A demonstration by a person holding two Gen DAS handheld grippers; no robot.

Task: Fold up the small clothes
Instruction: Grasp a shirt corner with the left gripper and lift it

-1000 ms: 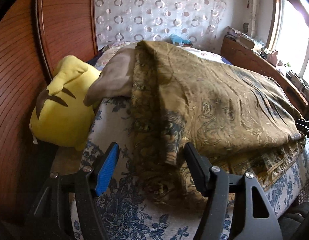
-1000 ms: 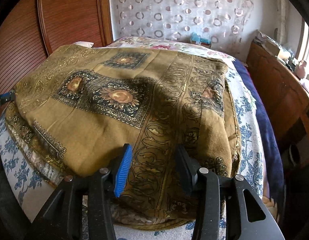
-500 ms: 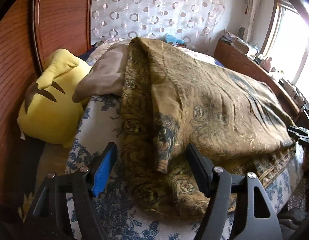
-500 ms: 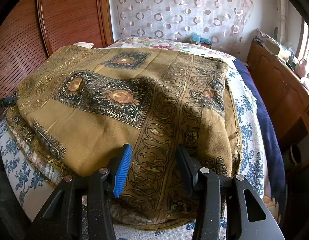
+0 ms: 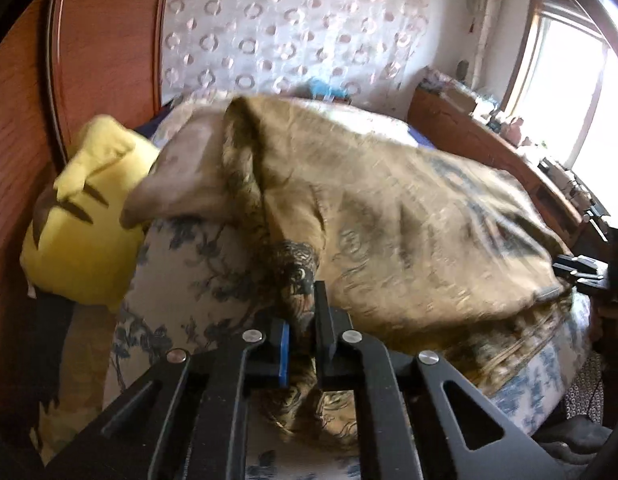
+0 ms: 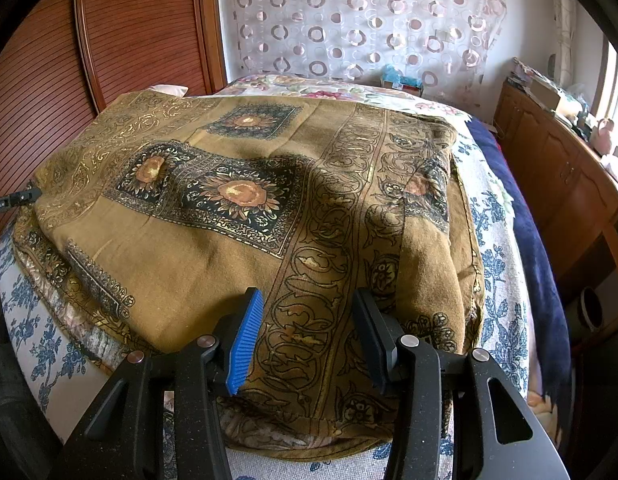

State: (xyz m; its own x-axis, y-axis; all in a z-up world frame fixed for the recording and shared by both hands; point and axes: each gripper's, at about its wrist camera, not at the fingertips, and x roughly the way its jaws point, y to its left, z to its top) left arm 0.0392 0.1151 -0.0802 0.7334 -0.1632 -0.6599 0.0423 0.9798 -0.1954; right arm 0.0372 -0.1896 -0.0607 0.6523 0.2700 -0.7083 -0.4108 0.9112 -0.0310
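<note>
On the bed (image 6: 497,280), blue-floral sheet, one ochre cloth (image 6: 229,248) with dark medallions and scrollwork borders, lying folded in layers across the mattress and hanging over the near edge; item order left to right. Far left, left wrist view: wooden wardrobe panel (image 5: 101,40); yellow plush toy (image 5: 85,236) with brown stripes wedged between it and the bed, just beside a raised grey-brown underside flap (image 5: 181,176) of the cloth. Left claw (image 5: 303,344): jaws drawn narrow, pinched on a bunched corner of the cloth at the bed's left side, fabric rising from the grip; view blurred. Centre, right wrist view: cloth's top layer smooth, medallions facing up. Right claw (image 6: 305,340): jaws wide apart, straddling the scrollwork border near the front edge, blue pad (image 6: 245,344) on its left finger, nothing gripped. Right: navy blanket (image 6: 525,232) along the bed's side, then a wooden cabinet (image 6: 557,184) under the window; circle-patterned curtain (image 6: 349,20) behind
</note>
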